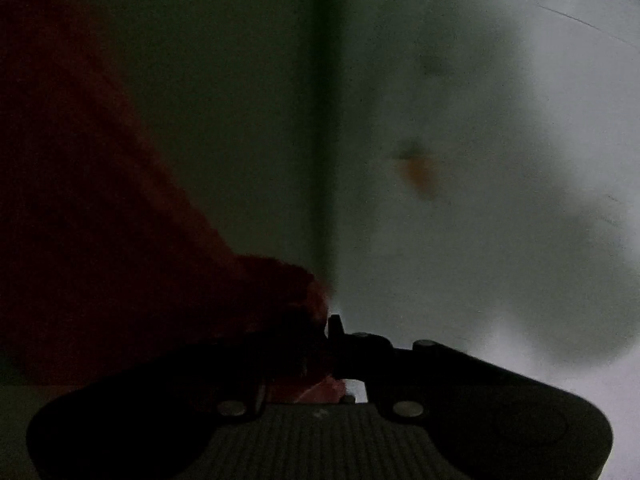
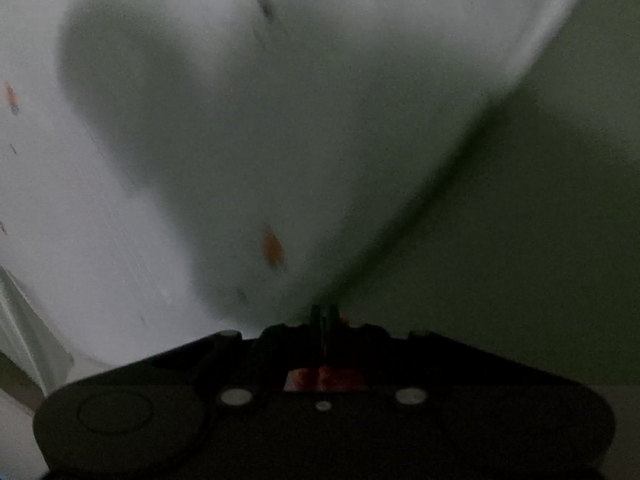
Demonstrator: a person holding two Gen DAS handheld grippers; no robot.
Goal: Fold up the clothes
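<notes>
Both views are dark and blurred. A dark red garment [image 1: 100, 220] fills the left of the left wrist view and hangs from my left gripper [image 1: 330, 322], which is shut on its edge. In the right wrist view my right gripper [image 2: 324, 314] is shut, and a bit of red cloth [image 2: 320, 380] shows between the finger bases. An olive-green cloth [image 2: 540, 220] spreads from its tips over the right side; the same olive-green cloth [image 1: 240, 120] shows in the left wrist view behind the red garment.
A white table top [image 2: 200, 100] with a small orange mark [image 2: 272, 246] lies below, its edge at the upper right. It also shows in the left wrist view [image 1: 500, 160] with the orange mark [image 1: 418, 172].
</notes>
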